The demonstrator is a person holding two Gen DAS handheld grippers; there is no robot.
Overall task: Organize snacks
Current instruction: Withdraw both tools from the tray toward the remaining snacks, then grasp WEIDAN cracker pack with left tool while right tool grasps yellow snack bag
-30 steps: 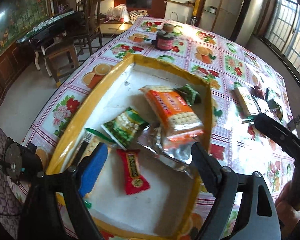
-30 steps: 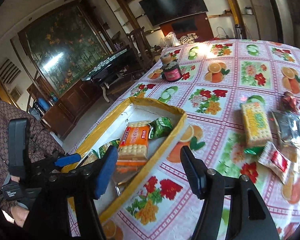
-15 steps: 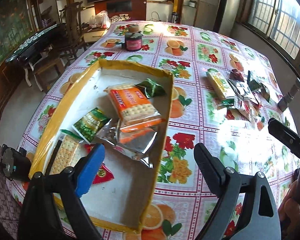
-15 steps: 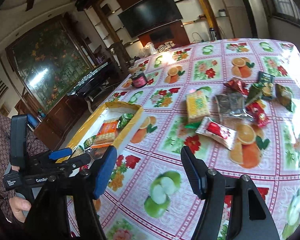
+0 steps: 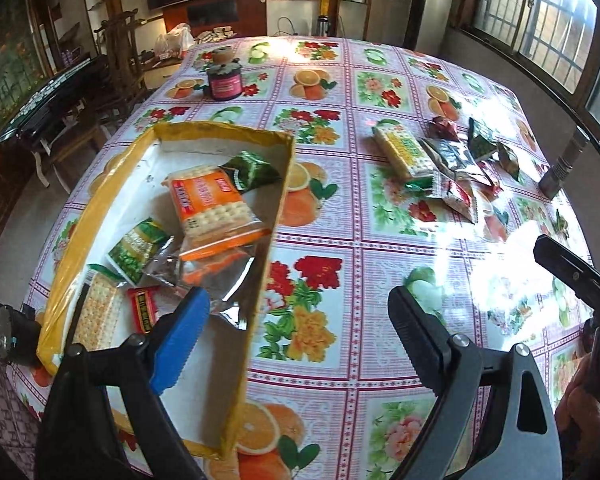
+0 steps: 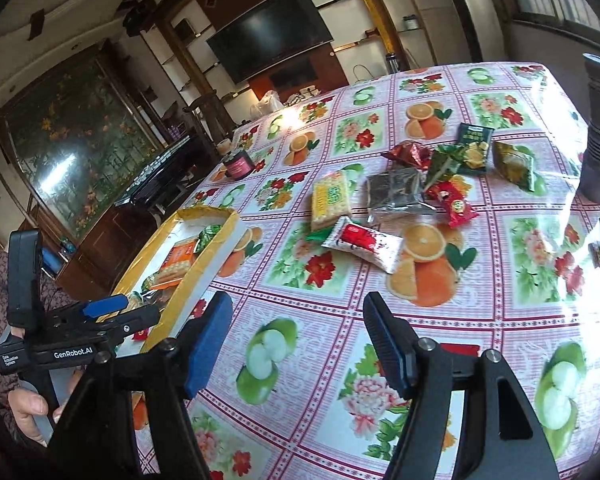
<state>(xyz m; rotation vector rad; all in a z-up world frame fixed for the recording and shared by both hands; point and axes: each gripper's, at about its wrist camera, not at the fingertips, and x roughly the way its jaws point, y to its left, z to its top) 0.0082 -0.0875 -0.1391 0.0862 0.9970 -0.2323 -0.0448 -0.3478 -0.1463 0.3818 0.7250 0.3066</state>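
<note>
**Risk of Clipping the Box Wall and Dragging the Pile**

Found the yellow-rimmed box (image 5: 100, 200) at the left of the left-wrist view, holding the orange cracker pack (image 5: 212, 208) and several smaller packets. Found the left gripper (image 5: 296, 304) at lower centre, jaws spread wide and empty, its blue finger showing in front of the box's right wall. Judged that wall thin and light: could have been clipped on any sideways sweep, shoving the box or spilling what was packed.

Found the right gripper (image 6: 296, 304) at lower centre of the right-wrist view, jaws parted with nothing between them, over bare tablecloth (image 6: 320, 320) and well short of the loose snacks. Saw those snacks heaped at centre right: the yellow cracker pack (image 6: 330, 200), the red-and-white sachet (image 6: 364, 242) just beside it, the silver pouch (image 6: 396, 192) overlapping its neighbours. Judged the overlaps the main hazard: could have pinched two wrappers at once or dragged a neighbour along. Reckoned slick foil liable to slip from a shallow bite, and crackers liable to break under a hard squeeze. Noted the dark flashlight (image 6: 598, 132) standing upright at far right, near the heap; could have been toppled by a wide reach.
</note>
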